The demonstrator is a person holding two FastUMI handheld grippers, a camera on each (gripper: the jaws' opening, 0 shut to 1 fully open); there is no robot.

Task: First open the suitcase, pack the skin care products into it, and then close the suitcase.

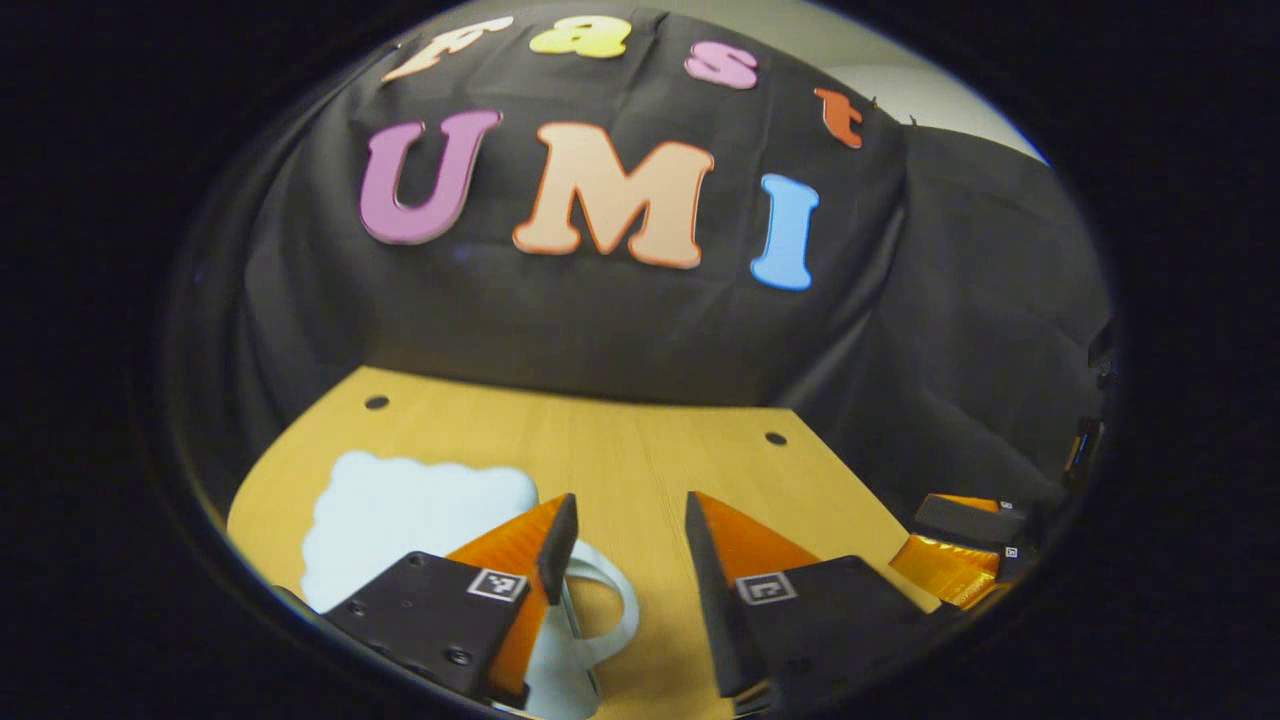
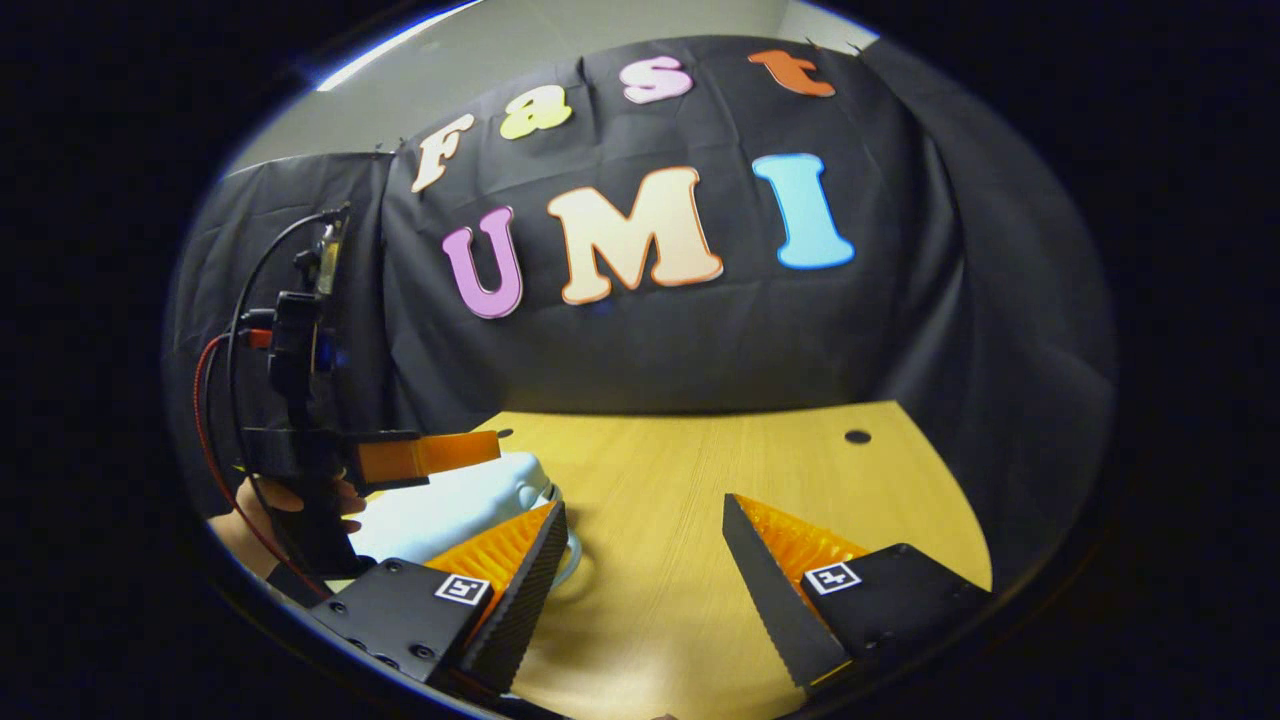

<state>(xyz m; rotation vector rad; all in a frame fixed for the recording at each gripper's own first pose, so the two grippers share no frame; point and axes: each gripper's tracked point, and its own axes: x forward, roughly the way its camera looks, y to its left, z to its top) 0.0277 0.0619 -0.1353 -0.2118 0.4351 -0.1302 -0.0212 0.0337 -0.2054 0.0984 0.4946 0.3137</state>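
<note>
Pale blue suitcase is lying shut on the wooden table. Beside its handle, left gripper and right gripper are held wide, empty. The lid should be lifted slowly.

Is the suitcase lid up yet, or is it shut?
Shut, it seems: the pale suitcase lies flat on the table, handle toward the open left gripper; no raised lid or interior shows.

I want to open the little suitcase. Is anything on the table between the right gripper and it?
Nothing visible. The right gripper is open, and the pale blue suitcase lies just beside its left finger on the bare wooden table.
</note>
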